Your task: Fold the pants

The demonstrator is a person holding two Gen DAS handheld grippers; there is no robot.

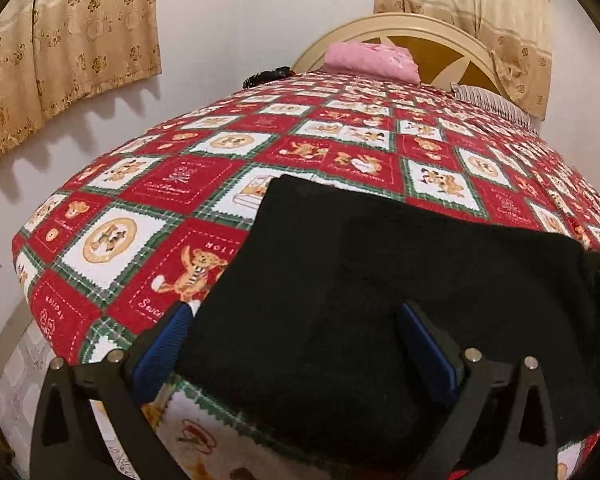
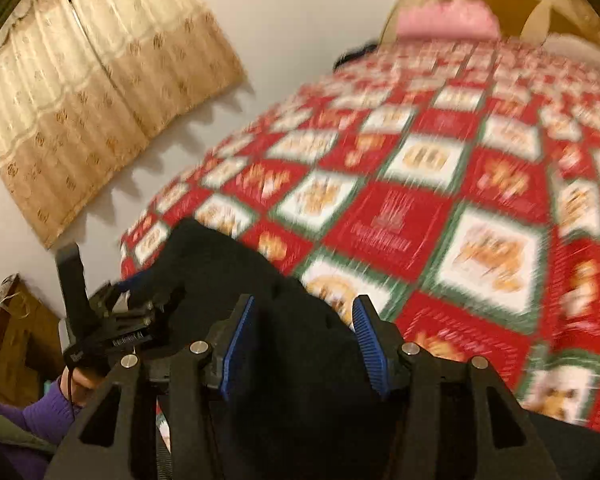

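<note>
The black pants lie folded into a flat rectangle on the near part of the bed. My left gripper is open, its blue pads standing either side of the pants' near left corner, close above the cloth. In the blurred right wrist view the pants lie under my right gripper, which is open with the blue pads wide apart over the cloth. The left gripper also shows in the right wrist view, at the pants' left edge.
The bed carries a red, white and green teddy-bear quilt. A pink folded cloth and a striped pillow lie by the cream headboard. Beige curtains hang on the white wall. A brown cabinet stands at the left.
</note>
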